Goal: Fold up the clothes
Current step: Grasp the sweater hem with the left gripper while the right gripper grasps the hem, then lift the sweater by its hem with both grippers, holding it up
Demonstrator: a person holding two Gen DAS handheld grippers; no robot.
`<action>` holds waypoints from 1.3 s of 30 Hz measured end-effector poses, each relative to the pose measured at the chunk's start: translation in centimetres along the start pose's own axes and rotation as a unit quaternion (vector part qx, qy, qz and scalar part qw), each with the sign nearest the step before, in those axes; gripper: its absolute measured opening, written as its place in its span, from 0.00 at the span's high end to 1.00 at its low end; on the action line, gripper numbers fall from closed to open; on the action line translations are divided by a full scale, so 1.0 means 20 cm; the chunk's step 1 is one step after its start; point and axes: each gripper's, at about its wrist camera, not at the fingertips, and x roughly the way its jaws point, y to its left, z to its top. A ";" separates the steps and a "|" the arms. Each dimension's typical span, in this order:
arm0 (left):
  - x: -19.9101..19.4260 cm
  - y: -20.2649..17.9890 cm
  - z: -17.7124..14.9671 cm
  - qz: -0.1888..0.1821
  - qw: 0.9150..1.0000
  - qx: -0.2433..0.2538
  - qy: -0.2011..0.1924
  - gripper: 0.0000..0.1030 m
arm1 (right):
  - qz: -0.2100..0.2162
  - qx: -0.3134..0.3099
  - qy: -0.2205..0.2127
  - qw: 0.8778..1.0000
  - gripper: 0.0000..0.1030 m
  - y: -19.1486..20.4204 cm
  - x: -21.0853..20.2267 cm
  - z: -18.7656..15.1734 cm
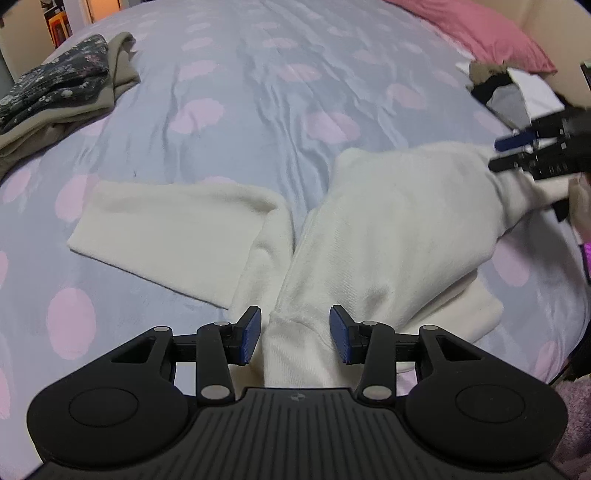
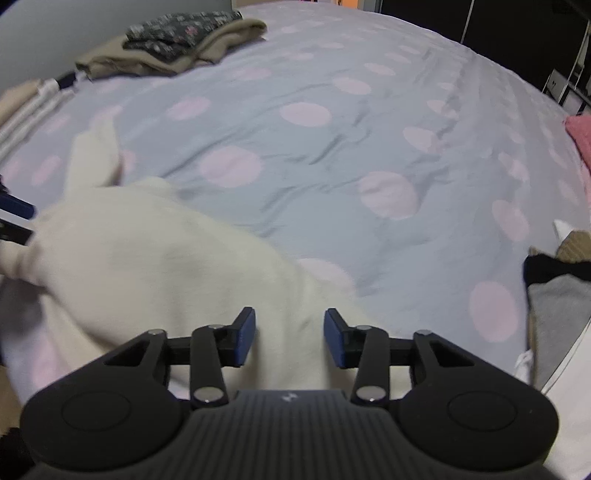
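**Inspector:** Item under review: one cream fleece garment point(image 1: 388, 221), lying on the polka-dot bedspread point(image 1: 258, 92) at the near edge. One part lies flat to the left, another runs right, and a bunched seam sits nearest the left camera.

**Assistant:** Tool state?

**Inspector:** Left gripper point(image 1: 295, 334): jaws spread, straddling that bunched seam; the pads do not visibly bite on it. Right gripper point(image 2: 289, 338): jaws spread in its own view, with cream cloth between and below them. In the left view it sits over the garment's far right end; whether the cloth is caught there, I cannot tell, as both views are blurred.

**Assistant:** Handling?

**Inspector:** My judgement: soft, thick, light, no stiffness. It will drape and sag from any single hold, and plush pile may slip if pinched shallowly. Best holds are seams, hems or a cuff, taken deep, one per gripper and well apart.

**Assistant:** Other items?

**Inspector:** A floral and tan clothes pile point(image 1: 55, 92) far left; mixed black, grey and white clothes point(image 1: 517, 96) far right; a pink pillow point(image 1: 480, 33) beyond.

**Assistant:** Markings?

**Inspector:** No garment label or legible writing. Only a small, unreadable emblem on each gripper body.
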 end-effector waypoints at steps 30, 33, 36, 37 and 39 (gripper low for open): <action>-0.09 -0.16 -0.16 -0.047 0.995 0.090 0.020 0.95 | 0.066 -0.059 0.069 0.994 0.89 0.14 -0.29 -0.38; -0.03 -0.22 -0.20 -0.056 0.990 0.120 0.053 0.95 | 0.074 -0.068 0.083 0.991 0.88 0.14 -0.28 -0.42; 0.01 -0.26 -0.22 -0.065 0.984 0.148 0.077 0.95 | 0.083 -0.077 0.097 0.989 0.88 0.14 -0.27 -0.44; 0.01 -0.26 -0.22 -0.070 0.982 0.155 0.080 0.95 | 0.085 -0.080 0.102 0.988 0.88 0.15 -0.27 -0.45; -0.01 -0.27 -0.22 -0.075 0.981 0.166 0.071 0.93 | 0.091 -0.087 0.111 0.986 0.86 0.15 -0.27 -0.47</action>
